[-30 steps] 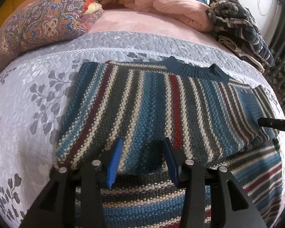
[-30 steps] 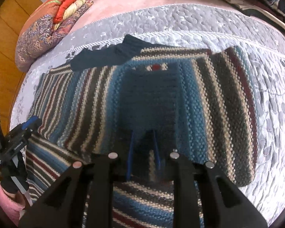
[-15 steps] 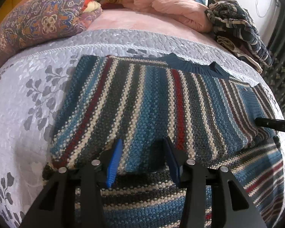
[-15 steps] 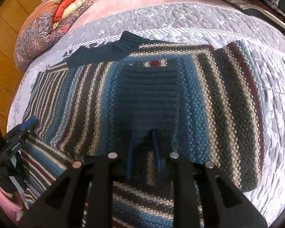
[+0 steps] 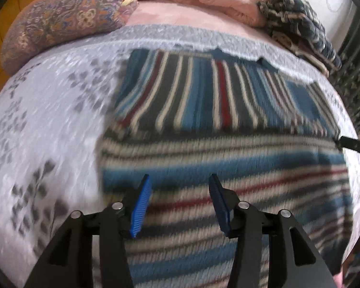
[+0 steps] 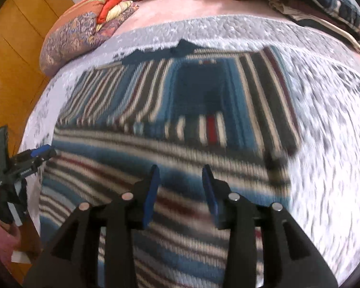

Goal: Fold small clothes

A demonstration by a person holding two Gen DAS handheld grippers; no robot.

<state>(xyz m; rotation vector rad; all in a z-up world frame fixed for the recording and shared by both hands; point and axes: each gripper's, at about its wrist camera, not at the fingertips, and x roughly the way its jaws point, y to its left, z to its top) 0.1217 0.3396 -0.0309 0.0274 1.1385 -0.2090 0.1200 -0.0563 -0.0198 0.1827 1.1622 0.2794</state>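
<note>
While the sweater [image 5: 225,124] lies flat on the bed [image 5: 50,124], far part folded over the near part w/ stripes crossing, left gripper [image 5: 178,204] & right gripper [image 6: 180,194] hang above it, jaws apart, empty – prob. freed for next fold

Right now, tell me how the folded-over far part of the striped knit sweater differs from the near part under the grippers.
The far folded part shows stripes running away from the camera; the near part shows stripes running side to side. The far part lies on top, its edge overlapping the near part. Both share blue, cream, grey and red knit, resting on the grey quilted bedspread.
</note>
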